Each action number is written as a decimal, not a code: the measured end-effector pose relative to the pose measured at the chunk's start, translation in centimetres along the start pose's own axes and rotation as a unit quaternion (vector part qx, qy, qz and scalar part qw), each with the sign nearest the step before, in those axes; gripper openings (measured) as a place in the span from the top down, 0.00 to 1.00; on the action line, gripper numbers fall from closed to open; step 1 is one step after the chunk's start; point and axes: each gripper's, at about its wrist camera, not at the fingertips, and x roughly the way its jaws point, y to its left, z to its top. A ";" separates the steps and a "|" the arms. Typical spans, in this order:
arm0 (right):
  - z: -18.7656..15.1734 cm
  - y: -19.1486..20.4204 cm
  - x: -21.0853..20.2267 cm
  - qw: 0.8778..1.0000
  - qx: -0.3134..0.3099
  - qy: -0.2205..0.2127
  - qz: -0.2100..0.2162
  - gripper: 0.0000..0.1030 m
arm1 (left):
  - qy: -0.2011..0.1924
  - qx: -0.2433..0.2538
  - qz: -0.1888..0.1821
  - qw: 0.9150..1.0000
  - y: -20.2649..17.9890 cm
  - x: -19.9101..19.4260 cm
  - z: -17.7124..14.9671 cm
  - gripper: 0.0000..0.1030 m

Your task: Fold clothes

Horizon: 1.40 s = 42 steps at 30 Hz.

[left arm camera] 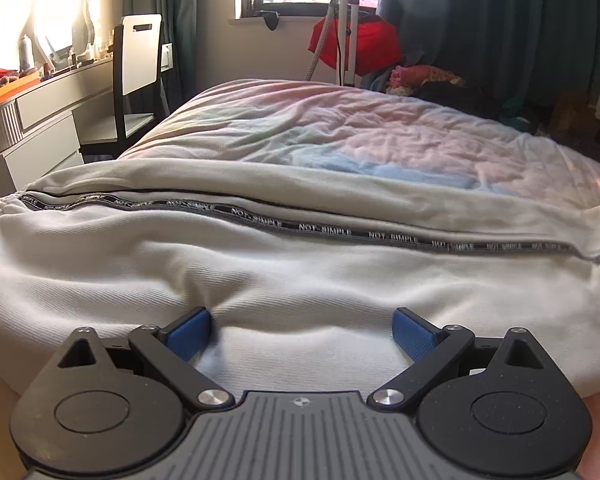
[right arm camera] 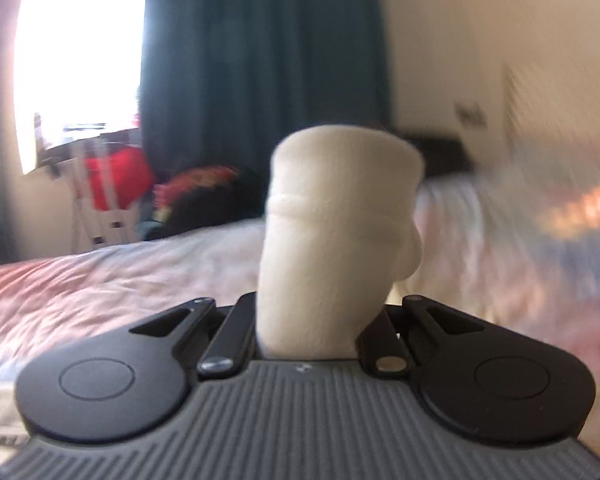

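White trousers (left arm camera: 260, 280) with a grey "NOT SIMPLE" side stripe (left arm camera: 324, 232) lie flat across the bed in the left wrist view. My left gripper (left arm camera: 302, 332) is open, its blue pads (left arm camera: 188, 336) resting low on the white cloth, one on each side of a small ridge. In the right wrist view my right gripper (right arm camera: 306, 332) is shut on a bunched end of the white trousers (right arm camera: 336, 216), which stands up between the jaws, lifted above the bed. The view is blurred by motion.
The bed has a crumpled pink and blue sheet (left arm camera: 360, 132). A desk (left arm camera: 32, 112) and chair (left arm camera: 138, 76) stand at the left. A red bag on a white stand (left arm camera: 352, 40) and a pile of clothes (left arm camera: 440, 84) are by the dark curtain (right arm camera: 260, 60).
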 end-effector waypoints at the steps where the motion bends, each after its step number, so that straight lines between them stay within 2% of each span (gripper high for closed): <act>1: 0.1 1.7 -1.1 0.999 -0.025 -0.016 0.018 0.88 | -0.001 -0.009 -0.003 1.000 0.3 -0.2 0.2 0.06; 4: -0.6 7.0 -3.8 0.992 -0.093 -0.048 0.075 0.88 | -0.007 -0.033 -0.006 0.999 1.2 -1.0 0.9 0.07; 7: -3.6 12.5 -5.9 0.977 -0.163 -0.041 0.135 0.88 | -0.028 -0.059 -0.002 0.998 2.5 -2.5 1.3 0.07; 9: -6.9 16.0 -6.7 0.958 -0.220 -0.007 0.182 0.88 | -0.039 -0.075 -0.004 0.996 3.2 -3.4 1.5 0.07; 12: -12.9 20.0 -7.2 0.912 -0.329 0.046 0.241 0.88 | -0.048 -0.086 -0.001 0.995 3.9 -4.3 1.7 0.07; 14: -15.1 20.8 -7.6 0.895 -0.382 0.024 0.230 0.87 | -0.050 -0.093 -0.002 0.994 4.2 -4.6 1.9 0.07; 15: -15.2 20.8 -7.5 0.893 -0.388 0.017 0.228 0.87 | -0.051 -0.098 -0.003 0.994 4.4 -4.7 2.0 0.07; 17: -13.8 20.2 -7.1 0.905 -0.353 0.025 0.235 0.87 | -0.054 -0.109 -0.009 0.992 4.7 -4.9 2.2 0.07; 19: -12.6 19.9 -7.7 0.915 -0.327 0.010 0.237 0.88 | -0.061 -0.121 -0.017 0.991 4.9 -5.1 2.5 0.07; 21: -11.8 20.7 -9.9 0.918 -0.308 -0.016 0.248 0.88 | -0.072 -0.132 -0.024 0.988 5.3 -5.4 2.7 0.07; 23: -11.7 21.6 -11.4 0.918 -0.288 -0.015 0.273 0.87 | -0.081 -0.138 -0.032 0.987 5.7 -5.5 2.9 0.07; 27: -13.8 24.1 -10.3 0.906 -0.298 0.061 0.294 0.84 | -0.077 -0.147 -0.045 0.985 6.2 -5.1 2.6 0.07; 29: -13.9 23.8 -9.9 0.902 -0.297 0.066 0.307 0.81 | -0.067 -0.161 -0.054 0.983 6.6 -4.8 2.5 0.07; 31: -12.8 23.5 -9.3 0.896 -0.279 0.089 0.333 0.73 | -0.063 -0.176 -0.064 0.980 7.1 -4.7 2.5 0.07; 32: -12.1 23.3 -8.8 0.893 -0.262 0.112 0.349 0.70 | -0.064 -0.181 -0.068 0.979 7.2 -4.6 2.6 0.07; 33: -11.4 23.1 -8.3 0.888 -0.244 0.134 0.365 0.62 | -0.067 -0.182 -0.069 0.979 7.4 -4.7 2.6 0.07; 34: -10.6 22.7 -7.9 0.882 -0.221 0.160 0.385 0.53 | -0.071 -0.183 -0.069 0.978 7.5 -4.8 2.7 0.07; 35: -9.8 22.0 -7.5 0.872 -0.191 0.187 0.409 0.40 | -0.074 -0.184 -0.069 0.978 7.6 -5.0 2.8 0.07; 36: -9.2 21.1 -7.5 0.863 -0.160 0.207 0.432 0.35 | -0.075 -0.183 -0.071 0.978 7.7 -5.1 2.9 0.08; 39: -7.4 19.0 -7.2 0.843 -0.090 0.241 0.473 0.34 | -0.081 -0.183 -0.084 0.976 8.0 -5.7 3.1 0.08; 42: -5.4 17.2 -6.7 0.833 -0.031 0.240 0.497 0.34 | -0.091 -0.183 -0.101 0.974 8.2 -6.2 3.3 0.08</act>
